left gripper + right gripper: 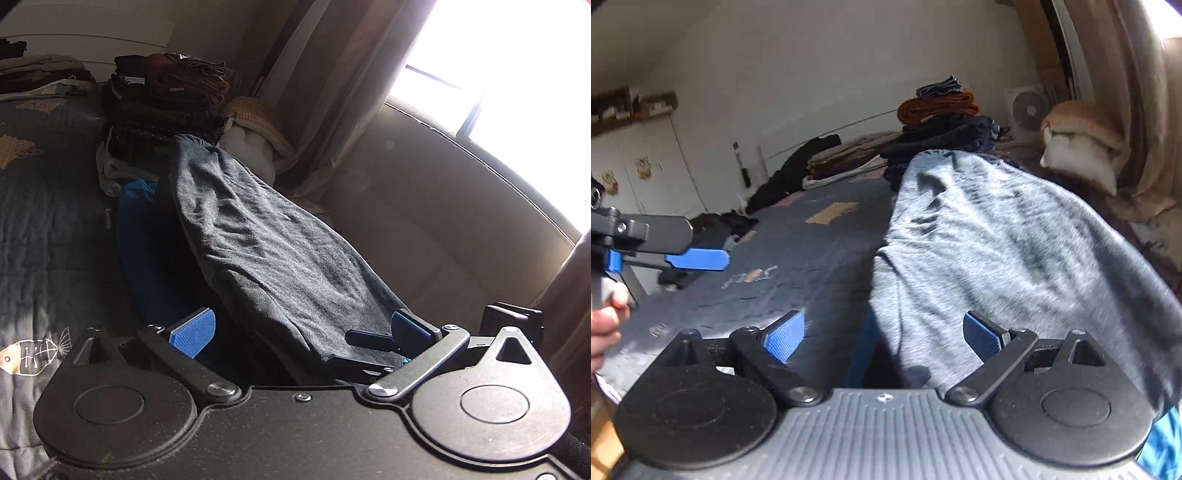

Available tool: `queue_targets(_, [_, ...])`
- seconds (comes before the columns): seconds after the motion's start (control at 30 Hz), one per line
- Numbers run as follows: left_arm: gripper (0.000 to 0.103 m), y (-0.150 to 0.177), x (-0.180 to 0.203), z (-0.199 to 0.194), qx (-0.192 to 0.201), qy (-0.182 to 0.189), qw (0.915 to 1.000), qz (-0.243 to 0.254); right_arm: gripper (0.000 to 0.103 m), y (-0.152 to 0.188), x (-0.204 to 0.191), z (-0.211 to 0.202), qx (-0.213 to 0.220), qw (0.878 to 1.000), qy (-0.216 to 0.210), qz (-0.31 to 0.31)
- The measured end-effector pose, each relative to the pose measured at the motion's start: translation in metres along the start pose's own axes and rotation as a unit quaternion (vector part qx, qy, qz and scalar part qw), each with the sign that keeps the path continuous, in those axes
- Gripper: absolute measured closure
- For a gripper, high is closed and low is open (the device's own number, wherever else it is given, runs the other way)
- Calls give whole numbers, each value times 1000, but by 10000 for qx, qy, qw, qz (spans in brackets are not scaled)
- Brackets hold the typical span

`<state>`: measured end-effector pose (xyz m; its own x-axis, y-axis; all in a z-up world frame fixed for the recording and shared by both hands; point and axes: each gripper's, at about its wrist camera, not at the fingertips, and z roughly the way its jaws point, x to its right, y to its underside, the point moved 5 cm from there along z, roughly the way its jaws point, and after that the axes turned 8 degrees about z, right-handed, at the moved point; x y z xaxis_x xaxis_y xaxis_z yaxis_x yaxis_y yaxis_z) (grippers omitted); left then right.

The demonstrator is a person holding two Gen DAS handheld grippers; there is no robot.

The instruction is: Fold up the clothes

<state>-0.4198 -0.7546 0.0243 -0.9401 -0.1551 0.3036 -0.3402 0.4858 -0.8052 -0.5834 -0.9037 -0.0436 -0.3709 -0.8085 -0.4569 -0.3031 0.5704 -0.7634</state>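
A grey garment (266, 236) lies stretched along the bed's right side, over a blue garment (144, 236). My left gripper (301, 332) is open, its blue pads (194, 332) apart, the grey cloth's near end draped between them. In the right wrist view the same grey garment (997, 251) lies ahead, and my right gripper (886, 336) is open with the cloth's near edge between its fingers. The left gripper (698, 259) shows at the left there, held in a hand above the bed. The right gripper's pads show under the cloth's near end in the left view (369, 336).
A tall stack of folded clothes (166, 107) stands at the bed's far end, with more piles (40, 74) to its left. A dark patterned quilt (798, 254) covers the bed. Pillows (1082, 147), a curtain (332, 92) and a window wall lie to the right.
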Motion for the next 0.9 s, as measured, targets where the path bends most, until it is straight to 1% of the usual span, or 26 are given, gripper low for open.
queue_targets(0.07, [1,1,3,-2,-19,-98,10000,6,9,8,8,2,-277,9990,-45,346])
queue_targets(0.13, [1,1,4,-1,-84,-278,9996,17,10,26,18,7,-612,9973,266,315])
queue_targets(0.23, [1,2,5,3,-248,-703,9972,54,10,46,16,-5,-735,9969,276,61])
queue_targets(0.33, [1,1,13,8,-330,-984,9942,285,10,63,12,-18,-899,9954,289,-153])
queue_targets(0.4, [1,-1,19,10,-379,-1163,9915,449,10,69,12,-26,-985,9944,330,-188])
queue_targets(0.43, [1,-1,22,12,-404,-1252,9899,532,10,70,12,-31,-995,9943,337,-170])
queue_targets(0.5, [1,-3,28,14,-453,-1429,9862,696,10,66,14,-42,-975,9945,355,103])
queue_targets(0.57, [0,-4,34,17,-502,-1606,9820,860,10,58,14,-56,-847,9944,569,283])
queue_targets(0.63, [0,-6,39,20,-548,-1737,9784,981,10,44,13,-70,-594,9932,945,321])
queue_targets(0.77, [0,-12,46,23,-560,-1668,9803,900,9,21,12,-95,-249,9880,1345,716])
queue_targets(0.83, [0,-13,51,24,-589,-1619,9814,851,9,17,8,-101,-222,9854,1527,718])
queue_targets(0.9, [0,-13,56,23,-616,-1617,9813,848,9,17,0,-104,-275,9846,1639,544])
